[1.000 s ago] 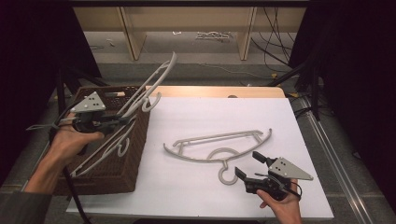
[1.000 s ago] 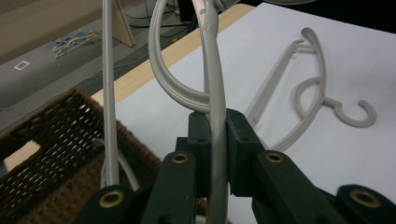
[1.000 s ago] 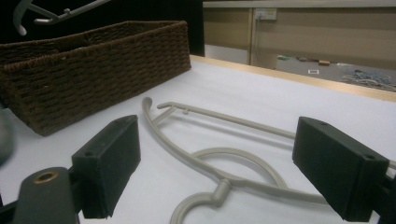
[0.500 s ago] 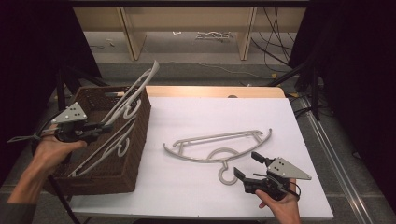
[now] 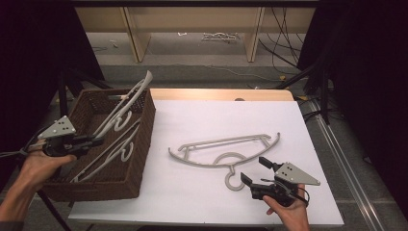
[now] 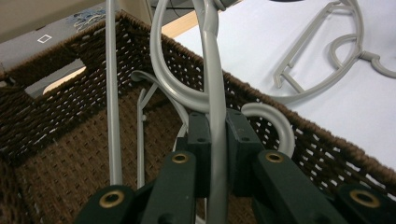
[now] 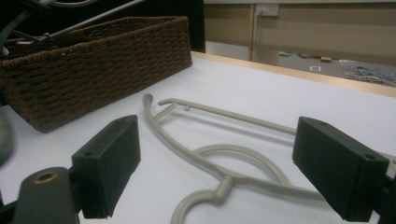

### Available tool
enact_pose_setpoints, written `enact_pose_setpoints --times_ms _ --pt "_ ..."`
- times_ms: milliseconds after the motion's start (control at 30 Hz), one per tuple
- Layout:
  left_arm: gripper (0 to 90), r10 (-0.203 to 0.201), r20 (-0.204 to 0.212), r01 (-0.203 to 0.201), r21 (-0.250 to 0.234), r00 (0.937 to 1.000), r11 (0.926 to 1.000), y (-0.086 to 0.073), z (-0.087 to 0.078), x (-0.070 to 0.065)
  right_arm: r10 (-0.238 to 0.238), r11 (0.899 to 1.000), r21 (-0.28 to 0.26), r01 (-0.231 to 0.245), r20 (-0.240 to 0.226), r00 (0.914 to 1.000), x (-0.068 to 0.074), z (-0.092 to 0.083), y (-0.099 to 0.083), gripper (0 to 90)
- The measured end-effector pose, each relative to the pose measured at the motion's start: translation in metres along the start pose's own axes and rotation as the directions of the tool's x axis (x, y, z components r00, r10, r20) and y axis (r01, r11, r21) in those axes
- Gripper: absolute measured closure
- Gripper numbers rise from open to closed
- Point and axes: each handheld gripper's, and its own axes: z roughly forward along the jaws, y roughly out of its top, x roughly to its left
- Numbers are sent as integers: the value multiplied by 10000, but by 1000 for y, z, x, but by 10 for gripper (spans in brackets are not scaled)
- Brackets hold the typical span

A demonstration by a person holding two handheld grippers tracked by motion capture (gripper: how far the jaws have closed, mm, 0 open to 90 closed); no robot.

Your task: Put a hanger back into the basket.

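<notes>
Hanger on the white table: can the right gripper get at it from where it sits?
Probably yes: the right gripper is open just short of the hanger, jaws facing its hook, nothing between them.

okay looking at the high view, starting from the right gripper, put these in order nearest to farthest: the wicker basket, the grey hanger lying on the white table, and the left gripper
1. Grey hanger on the white table, its hook just left of the open right gripper.
2. Wicker basket, at the table's left edge.
3. Left gripper, over the basket's left side, shut on a hanger that leans out of the basket.
</notes>
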Motion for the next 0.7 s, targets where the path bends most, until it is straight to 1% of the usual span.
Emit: enact_pose_setpoints --times_ms 33,67,133,167,200,233,267,300,333,367,400,433,467,500,533,567,600,633,667,700 --pt "817 2 -59 -2 61 10000 10000 -1 -1 0 -25 10000 76 25 47 10000 -1 -1 0 161" --pt "817 58 -48 -58 94 10000 9999 -2 -2 1 -24 10000 64 24 38 10000 -1 0 0 162" --pt "817 70 -24 -69 144 10000 9999 -6 -4 2 38 10000 -65 -38 -30 10000 0 1 0 162" --pt "817 42 15 -42 144 10000 9999 -8 -4 3 55 10000 -48 -56 -29 10000 0 1 -1 162" --pt "817 184 -59 -183 264 9998 9995 -9 -7 4 61 10000 -52 -61 -25 10000 0 1 -1 162" --pt "817 209 -65 -207 324 9998 9993 -10 -8 5 76 9999 -66 -76 -23 10000 0 1 0 162" --pt "817 16 -23 -16 193 10000 9998 -13 -8 4 69 10000 -58 -70 -19 10000 0 1 0 162" --pt "817 227 25 -228 411 9997 9989 -14 -10 6 62 10000 -47 -62 -25 10000 0 1 -1 161" --pt "817 11 39 -12 262 10000 9997 -15 -10 5 57 9999 -87 -57 -22 10000 0 2 -1 162" --pt "817 -41 -44 42 211 10000 9998 -18 -10 5 79 10000 -57 -79 -29 10000 0 1 -1 161" --pt "817 267 27 -268 512 9996 9983 -19 -12 8 79 10000 -52 -80 -28 10000 0 1 -1 161" --pt "817 113 -2 -112 497 9999 9987 -20 -12 7 80 9999 -99 -80 -32 10000 0 2 -1 162" --pt "817 131 73 -135 597 9999 9981 -22 -11 9 71 9999 -91 -72 -32 10000 0 2 -1 161" --pt "817 585 81 -590 1019 9983 9930 -22 -14 12 56 9998 190 -56 6 10000 0 0 0 161" --pt "817 11 -20 -10 661 10000 9978 -24 -11 8 59 9998 175 -59 7 10000 0 0 0 162" --pt "817 385 109 -393 850 9992 9956 -25 -12 11 73 9999 143 -73 -3 10000 0 0 0 161" --pt "817 546 118 -555 1063 9984 9928 -25 -13 12 29 9999 98 -29 26 10000 0 1 0 161" --pt "817 219 77 -225 878 9997 9959 -26 -12 11 16 9999 103 -16 22 10000 0 1 0 161" --pt "817 -79 12 78 725 10000 9973 -28 -10 9 24 9999 151 -24 7 10000 0 1 0 161" --pt "817 272 21 -273 588 9996 9979 -30 -9 12 6 9999 132 -6 26 10000 0 1 0 161"
